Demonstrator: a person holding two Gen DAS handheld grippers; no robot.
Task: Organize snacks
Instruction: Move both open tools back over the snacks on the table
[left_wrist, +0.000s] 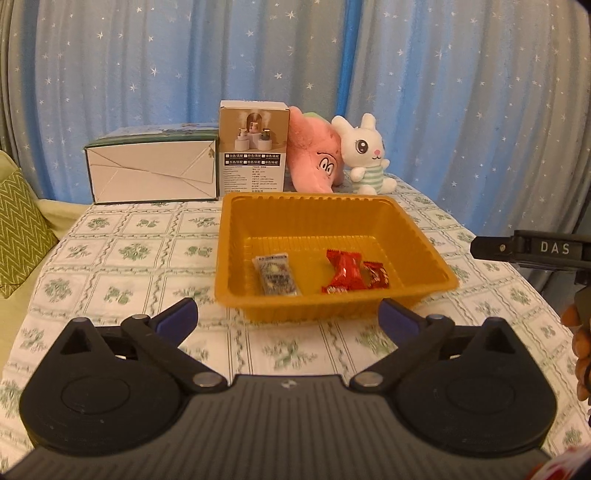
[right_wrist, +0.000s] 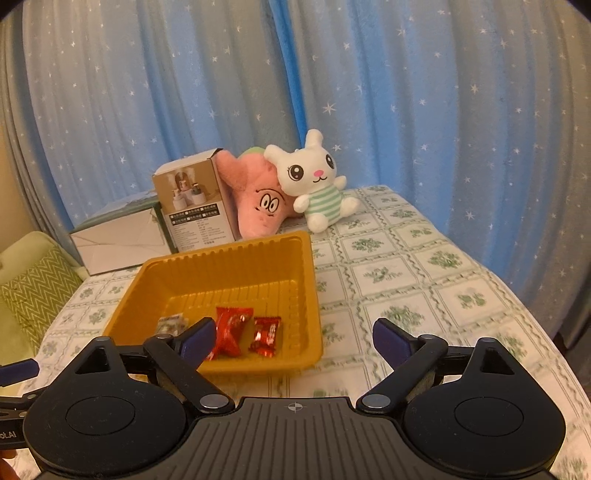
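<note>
left wrist view looks over the left gripper (left_wrist: 288, 317), whose blue-tipped jaws stand wide with nothing between them, only the patterned tablecloth (left_wrist: 122, 254) below. straight ahead at 12 o'clock sits the yellow tray (left_wrist: 334, 206), and all the snacks in sight lie on its floor: a grey-green packet (left_wrist: 276, 275) toward 11 o'clock, a large red wrapper (left_wrist: 343, 271) just right of centre, and a smaller red wrapper (left_wrist: 376, 275) touching it on its 3 o'clock side. at 3 o'clock of this view the right gripper's finger pokes in from the frame edge.

the right wrist view shows the right gripper (right_wrist: 293, 339) also spread wide and empty, with its left finger overlapping the tray's near edge in the picture and its right finger over bare cloth. from here the tray lies at 11 o'clock, with the same three snacks inside.

beyond the tray, from 10 to 1 o'clock, stand a white box (left_wrist: 153, 170), a small product box (left_wrist: 254, 147), a pink plush (left_wrist: 314, 155) and a white rabbit plush (left_wrist: 364, 155), backed by a blue starred curtain (left_wrist: 147, 74).

judging by empty jaws and a stocked tray, a placing step looks finished. no loose snack shows on the cloth, so the next move calls for searching outside these views for any remaining item, or ending the task.
</note>
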